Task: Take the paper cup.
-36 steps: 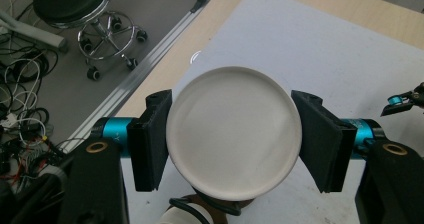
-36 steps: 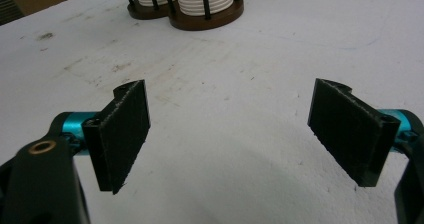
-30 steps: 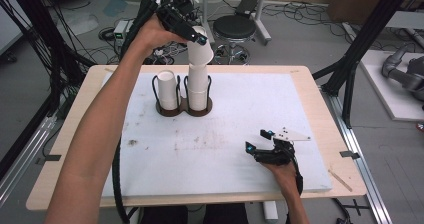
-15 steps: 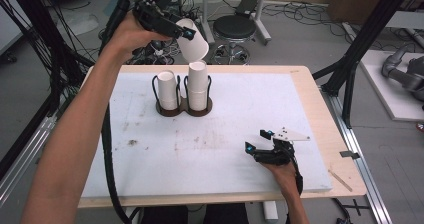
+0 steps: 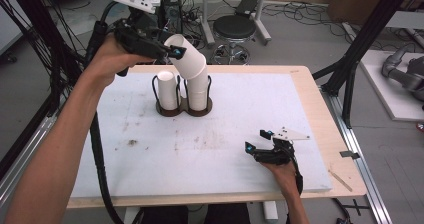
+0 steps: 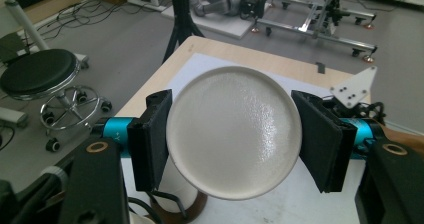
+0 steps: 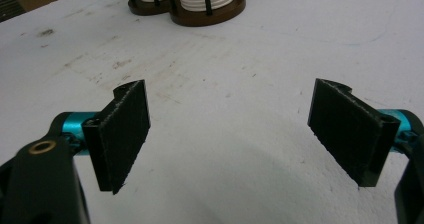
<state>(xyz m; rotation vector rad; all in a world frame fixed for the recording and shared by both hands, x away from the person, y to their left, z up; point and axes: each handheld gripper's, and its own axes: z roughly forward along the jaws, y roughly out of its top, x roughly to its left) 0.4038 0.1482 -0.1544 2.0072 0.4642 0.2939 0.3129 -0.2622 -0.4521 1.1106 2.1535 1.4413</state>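
My left gripper (image 5: 172, 50) is shut on a white paper cup (image 5: 186, 54), held tilted above the back of the table. The left gripper view looks at the cup's round base (image 6: 234, 139) pressed between both pads. The cup's open end overlaps the top of the right cup stack (image 5: 198, 90); I cannot tell whether they touch. A shorter white cup stack (image 5: 167, 90) stands beside it in the dark wire holder (image 5: 182, 110). My right gripper (image 5: 257, 147) rests near the front right, open, with bare mat between its jaws (image 7: 230, 134). The holder (image 7: 207, 9) lies ahead of it.
A white mat (image 5: 150, 149) with dark smudges covers the wooden table (image 5: 325, 114). Behind the far edge stand a black stool (image 5: 241, 28) and cables. Black frame posts (image 5: 360, 49) rise at the right.
My left hand has drawn left with the cup, which was upright on the right stack and now leans over. The right gripper has stayed put.
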